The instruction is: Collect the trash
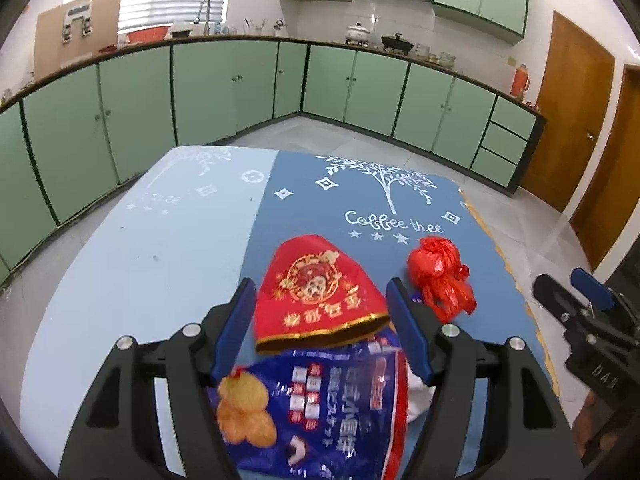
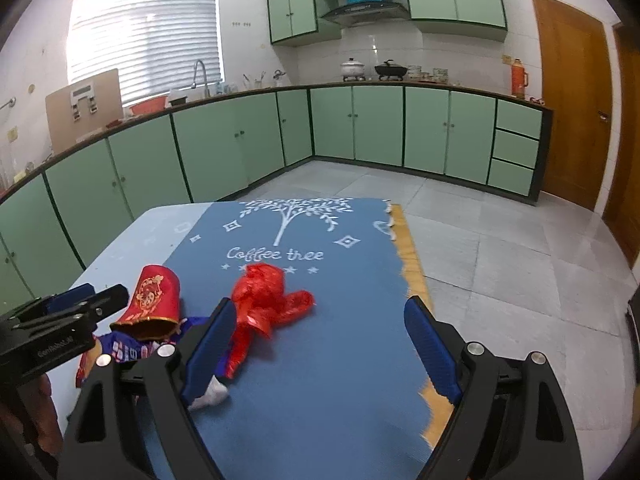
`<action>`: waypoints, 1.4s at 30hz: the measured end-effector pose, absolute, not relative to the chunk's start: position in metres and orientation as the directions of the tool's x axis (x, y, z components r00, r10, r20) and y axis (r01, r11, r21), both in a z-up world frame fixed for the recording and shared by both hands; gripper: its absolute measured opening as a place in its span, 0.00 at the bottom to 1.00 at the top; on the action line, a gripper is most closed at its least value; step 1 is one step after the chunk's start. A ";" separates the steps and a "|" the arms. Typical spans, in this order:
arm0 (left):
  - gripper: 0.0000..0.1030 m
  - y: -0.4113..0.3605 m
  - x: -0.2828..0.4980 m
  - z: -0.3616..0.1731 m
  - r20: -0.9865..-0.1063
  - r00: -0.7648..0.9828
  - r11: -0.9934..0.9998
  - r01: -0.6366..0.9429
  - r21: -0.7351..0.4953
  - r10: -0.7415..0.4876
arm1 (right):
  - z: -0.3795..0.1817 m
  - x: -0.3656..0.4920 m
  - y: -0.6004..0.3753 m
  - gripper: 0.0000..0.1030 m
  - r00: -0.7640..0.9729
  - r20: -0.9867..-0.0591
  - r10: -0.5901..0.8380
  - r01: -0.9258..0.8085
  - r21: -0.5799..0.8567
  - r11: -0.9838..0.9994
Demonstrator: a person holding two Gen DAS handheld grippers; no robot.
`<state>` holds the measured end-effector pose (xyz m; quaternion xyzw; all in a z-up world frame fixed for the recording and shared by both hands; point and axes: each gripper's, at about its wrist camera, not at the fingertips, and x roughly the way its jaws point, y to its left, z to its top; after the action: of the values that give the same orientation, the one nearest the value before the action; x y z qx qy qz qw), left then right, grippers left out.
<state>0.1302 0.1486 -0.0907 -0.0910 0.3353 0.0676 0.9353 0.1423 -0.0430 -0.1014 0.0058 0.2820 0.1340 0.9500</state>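
A red paper cup (image 1: 316, 292) with a gold print lies on its side on the table, its mouth towards me. It rests on a blue snack bag (image 1: 320, 408). My left gripper (image 1: 322, 320) hovers over both, open, with the cup seen between its blue pads and neither pad touching it. A crumpled red plastic bag (image 2: 268, 300) lies just right of the cup. My right gripper (image 2: 320, 344) stands open near it, with the bag by its left finger. A white wad of paper (image 2: 210, 394) peeks out under that finger. Each gripper shows in the other's view: the right gripper (image 1: 568, 282) and the left gripper (image 2: 100, 298).
The table wears a blue mat (image 2: 340, 360) printed "Coffee tree", with a light blue half (image 1: 140, 280) on the left. Its frayed right edge (image 2: 412, 264) drops to a tiled floor. Green kitchen cabinets (image 2: 360, 128) line the far walls and a wooden door (image 2: 572, 100) stands at the right.
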 end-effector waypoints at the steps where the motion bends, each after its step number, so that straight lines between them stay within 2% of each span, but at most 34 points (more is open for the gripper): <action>1: 0.67 0.148 0.136 -0.091 -0.642 0.765 0.976 -0.179 -0.126 0.058 | -0.102 0.146 -0.038 0.82 0.804 -0.537 0.256 -0.252 0.083 0.964; 5: 0.69 0.148 0.150 -0.097 -0.657 0.752 0.978 -0.173 -0.118 0.053 | -0.105 0.155 -0.035 0.82 0.806 -0.540 0.243 -0.244 0.072 0.967; 7: 0.73 0.152 0.159 -0.099 -0.664 0.746 0.975 -0.177 -0.137 0.042 | -0.107 0.159 -0.036 0.82 0.806 -0.543 0.237 -0.236 0.073 0.969; 16: 0.74 0.156 0.178 -0.109 -0.712 0.700 0.971 -0.201 -0.131 0.050 | -0.112 0.176 -0.039 0.82 0.804 -0.553 0.218 -0.211 0.077 0.974; 25: 0.75 0.178 0.136 -0.089 -0.654 0.749 0.961 -0.247 -0.125 0.107 | -0.113 0.164 -0.039 0.82 0.789 -0.560 0.254 -0.254 0.080 0.964; 29: 0.75 0.190 0.113 -0.098 -0.673 0.728 0.954 -0.278 -0.112 0.133 | -0.121 0.160 -0.031 0.82 0.771 -0.578 0.266 -0.274 0.076 0.959; 42: 0.75 0.208 0.082 -0.140 -0.747 0.659 0.940 -0.301 -0.162 0.083 | -0.126 0.146 -0.021 0.82 0.758 -0.593 0.273 -0.300 0.056 0.952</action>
<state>0.0817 0.2076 -0.1396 -0.1370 0.3986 0.1067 0.9005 0.1464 -0.0207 -0.1261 -0.0211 0.3129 0.1528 0.9372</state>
